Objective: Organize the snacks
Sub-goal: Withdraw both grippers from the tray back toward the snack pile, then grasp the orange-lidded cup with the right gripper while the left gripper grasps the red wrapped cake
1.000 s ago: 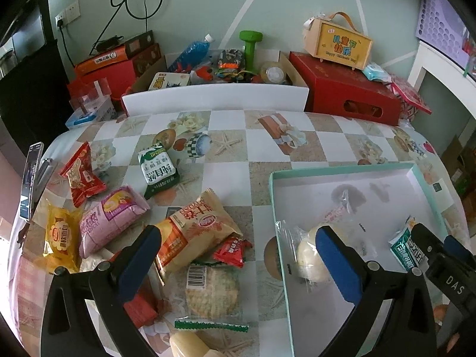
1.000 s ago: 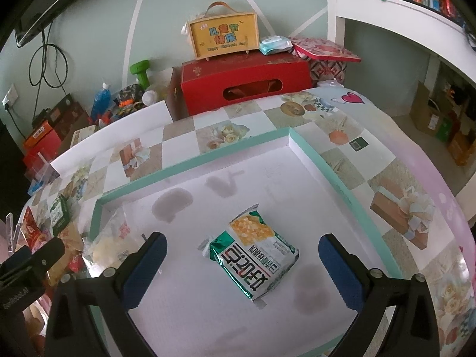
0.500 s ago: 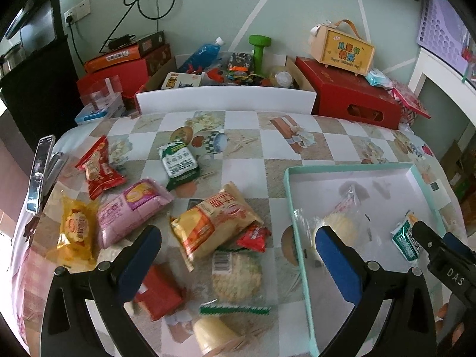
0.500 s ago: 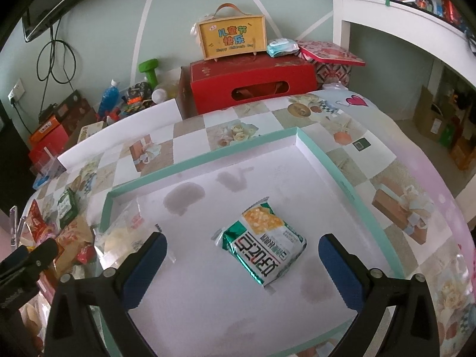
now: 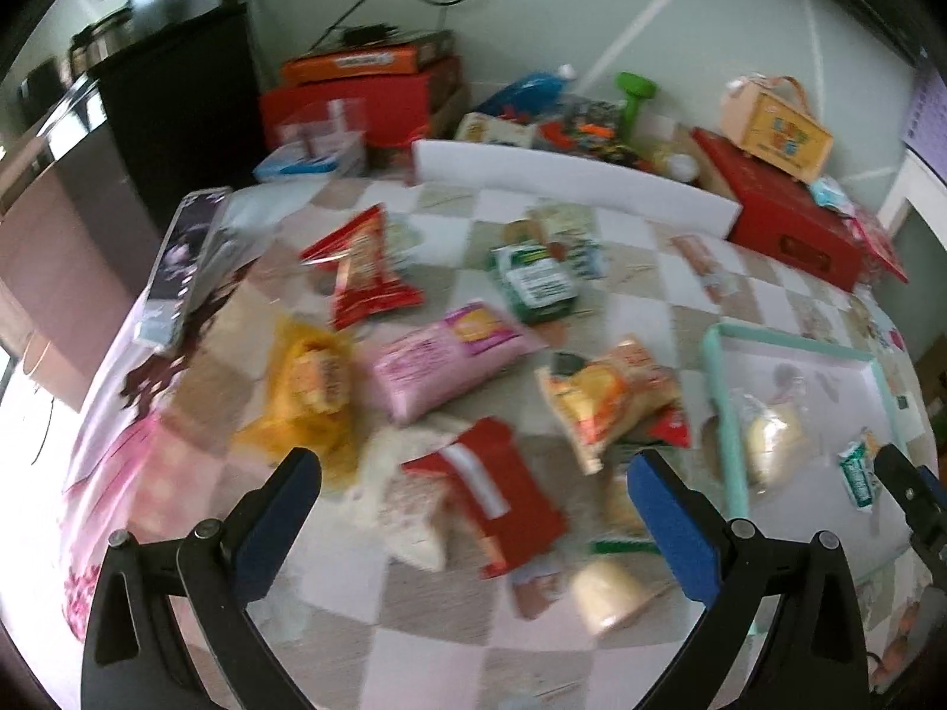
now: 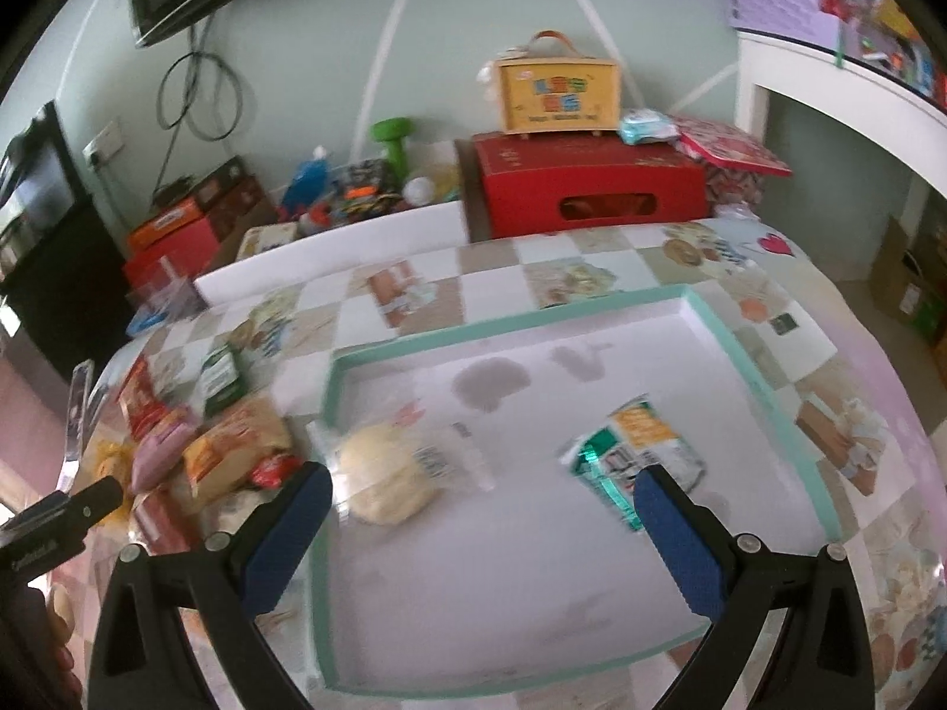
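Note:
Several snack packs lie loose on the checked tablecloth: a red flat pack (image 5: 491, 491), a pink pack (image 5: 450, 349), a yellow pack (image 5: 313, 384), an orange pack (image 5: 609, 396), a red pouch (image 5: 367, 272) and a green-white pack (image 5: 532, 278). My left gripper (image 5: 473, 503) hangs open just above the red flat pack. The teal-rimmed tray (image 6: 763, 378) holds a wrapped bun (image 6: 390, 473) and a green noodle pack (image 6: 633, 461). My right gripper (image 6: 482, 518) is open above the tray with nothing between its fingers.
A white board (image 5: 568, 183) stands at the table's far edge. Behind it are red boxes (image 6: 592, 189), a yellow carry box (image 6: 556, 94), a green dumbbell (image 6: 393, 142) and clutter. A pudding cup (image 5: 609, 591) sits near the front. Metal tongs (image 5: 183, 260) lie at the left edge.
My left gripper has swung left, away from the tray and over the loose snacks. My right gripper has shifted left in the tray, from above the noodle pack toward the bun.

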The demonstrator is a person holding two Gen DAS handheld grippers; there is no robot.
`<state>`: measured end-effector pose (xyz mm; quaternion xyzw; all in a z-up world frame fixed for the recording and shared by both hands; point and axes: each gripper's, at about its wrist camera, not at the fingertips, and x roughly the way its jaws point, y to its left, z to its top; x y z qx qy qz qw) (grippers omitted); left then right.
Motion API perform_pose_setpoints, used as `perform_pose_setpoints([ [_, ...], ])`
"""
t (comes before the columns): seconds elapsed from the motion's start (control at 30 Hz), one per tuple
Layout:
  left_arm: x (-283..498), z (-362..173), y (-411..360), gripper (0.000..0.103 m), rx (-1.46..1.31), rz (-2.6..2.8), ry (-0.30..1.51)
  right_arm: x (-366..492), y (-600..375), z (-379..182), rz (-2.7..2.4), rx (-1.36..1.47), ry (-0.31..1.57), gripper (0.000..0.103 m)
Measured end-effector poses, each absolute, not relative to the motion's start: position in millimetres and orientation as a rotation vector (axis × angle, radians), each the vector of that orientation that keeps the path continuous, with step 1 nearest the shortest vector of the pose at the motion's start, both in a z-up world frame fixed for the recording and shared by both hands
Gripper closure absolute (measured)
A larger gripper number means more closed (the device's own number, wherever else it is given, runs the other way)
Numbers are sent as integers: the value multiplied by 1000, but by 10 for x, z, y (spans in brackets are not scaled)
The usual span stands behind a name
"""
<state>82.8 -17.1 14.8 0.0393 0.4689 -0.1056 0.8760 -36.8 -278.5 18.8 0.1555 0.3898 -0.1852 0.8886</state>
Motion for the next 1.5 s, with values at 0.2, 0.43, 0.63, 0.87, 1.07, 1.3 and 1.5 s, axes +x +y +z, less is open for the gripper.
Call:
perform_pose_setpoints([
  [0.2,831,131,79,0,11,-203,1011,-265,-2346,185,-221,307,825,0],
  [0.43,778,6,250,0,-10,-178,1065,-168,-1838,104,-81,267,862,0],
  [0.63,767,-139,380,0,-71,-165,1131,-102,-1573,-85,-24,249,924,0],
  [0.87,827,-356,398,0,-139,-161,1220,-42,-1370,-303,-1,168,1003,5],
  [1.07,827,-362,357,0,-138,-175,1216,-5,-1236,-411,47,130,1037,23],
  [1.3,839,-326,259,0,-149,-208,1215,74,-1238,-600,26,131,1100,46],
  [1.5,828,-267,39,4,-109,-256,1189,88,-1310,-641,12,160,1119,50],
])
